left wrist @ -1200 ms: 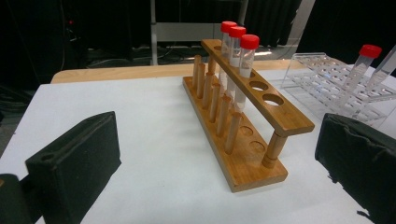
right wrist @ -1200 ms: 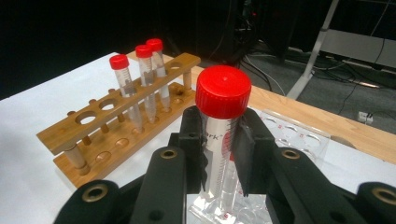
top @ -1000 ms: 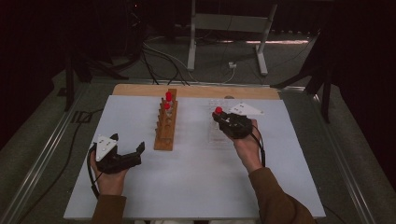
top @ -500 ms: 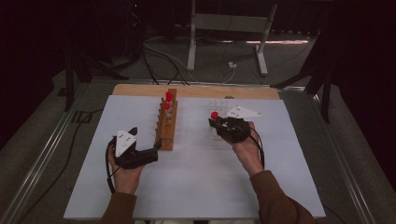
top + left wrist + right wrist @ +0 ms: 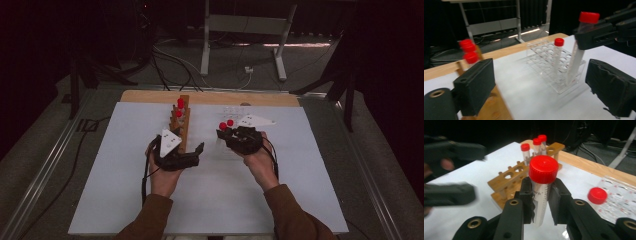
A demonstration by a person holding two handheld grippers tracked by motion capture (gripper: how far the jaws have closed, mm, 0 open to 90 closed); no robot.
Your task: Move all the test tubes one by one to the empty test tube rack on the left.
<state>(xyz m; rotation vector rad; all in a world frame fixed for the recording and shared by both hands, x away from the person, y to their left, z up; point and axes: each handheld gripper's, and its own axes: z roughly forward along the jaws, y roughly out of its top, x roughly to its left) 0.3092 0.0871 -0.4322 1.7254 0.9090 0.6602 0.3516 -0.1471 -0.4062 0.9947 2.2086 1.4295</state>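
**Tube held over the clear rack**

The right gripper (image 5: 226,134) is clamped on a red-capped tube (image 5: 542,192), holding it upright with its foot in the clear plastic rack (image 5: 554,72), beside another capped tube (image 5: 558,56) standing there. The left gripper (image 5: 196,151), jaws apart with nothing between them and just been closing a little, sits beside the wooden rack (image 5: 181,125), which carries three capped tubes (image 5: 179,107).

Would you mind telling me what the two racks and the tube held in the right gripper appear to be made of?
The brown rack looks like varnished wood: warm tone, slight sheen, drilled holes. The clear rack seems to be transparent plastic or acrylic; the table shows through it. The tube in the right gripper looks like clear plastic with printed marks and a matte red cap.
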